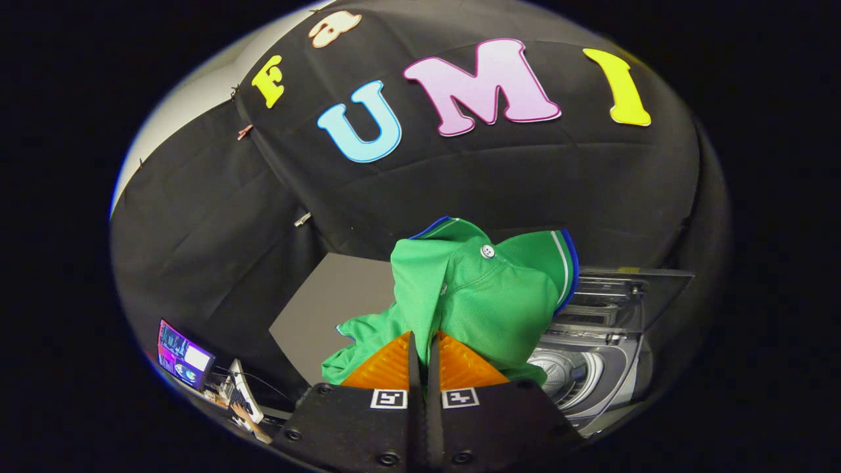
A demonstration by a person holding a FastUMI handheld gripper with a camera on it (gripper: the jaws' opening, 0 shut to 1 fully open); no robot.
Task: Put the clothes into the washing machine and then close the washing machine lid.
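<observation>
1. Green knit polo shirt [473, 295], soft and bunched, hangs from the gripper [422, 358]; both orange ribbed fingers [387, 368] pinch its fabric.
2. The carrying step is in hand. The washing machine [591, 368], lid up, lies just beyond.
3. Next: move over the steel drum, probably lower, then release.

A flat grey floor panel [328, 302] is lying at the foot of the black cloth wall [217, 217], while a small lit screen [182, 360] is glowing low to one side, beside cables and white equipment [244, 394].
</observation>
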